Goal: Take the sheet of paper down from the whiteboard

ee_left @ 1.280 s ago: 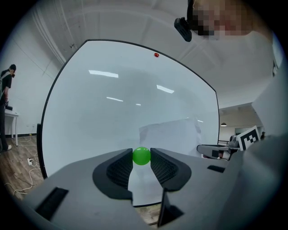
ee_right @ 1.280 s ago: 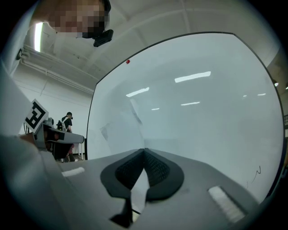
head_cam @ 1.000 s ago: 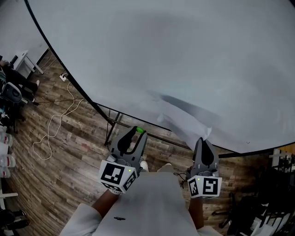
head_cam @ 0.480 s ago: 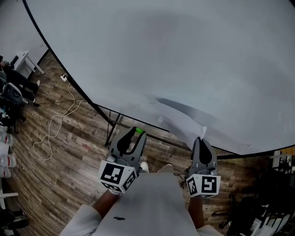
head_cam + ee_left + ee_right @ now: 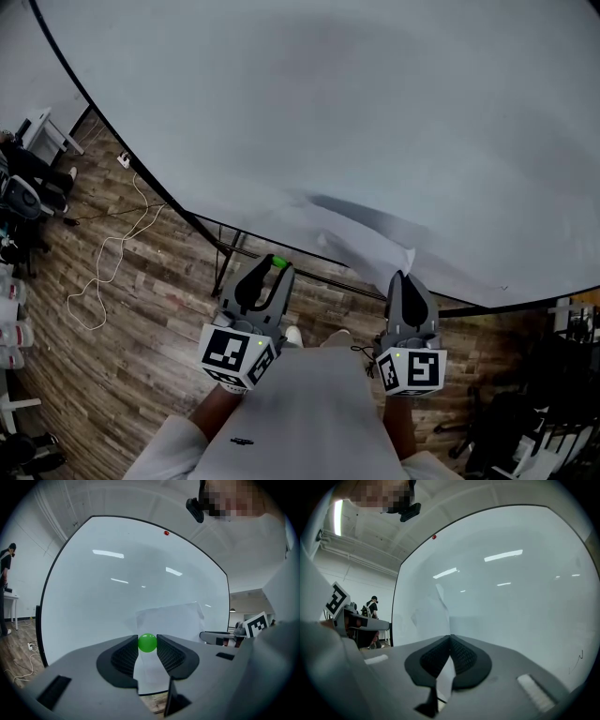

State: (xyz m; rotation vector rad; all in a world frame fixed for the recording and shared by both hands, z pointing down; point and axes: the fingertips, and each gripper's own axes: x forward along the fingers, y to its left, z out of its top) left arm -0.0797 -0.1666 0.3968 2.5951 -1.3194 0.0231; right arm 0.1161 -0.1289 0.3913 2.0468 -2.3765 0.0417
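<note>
Closest in: L claw (image 5: 147,644) is clenched on a small green ball (image 5: 147,642). Prob. the magnet that pinned the sheet, tho that can't be confirmed from here. R claw (image 5: 450,641) is pinched tight on the sheet (image 5: 429,616), w/ a strip of paper hanging down between the pads. Head view: both claws sit low, side by side, R one at the sheet's lower corner.

The sheet is white and sits low on the board (image 5: 375,112), near the bottom frame, off to the R of the L claw. It's creased and bowed off the surface. Whether the top part lies flat on the board is hard to tell, white on white.

Handling, my read: very light and floppy, tears if yanked, and smooth enough to slip from a weak pinch. Take it at an edge or corner, pads flat on both faces, as R has it. Ease it away from the board, no sideways jerk. The ball is small, hard and round, so it could pop out of the pads.

Further off: a red dot (image 5: 166,533) at the board's top edge, maybe another magnet. Wood floor (image 5: 141,300) below, w/ a white cable (image 5: 105,246) looping across it at L.

Containers: none in sight, so no contents to call.
</note>
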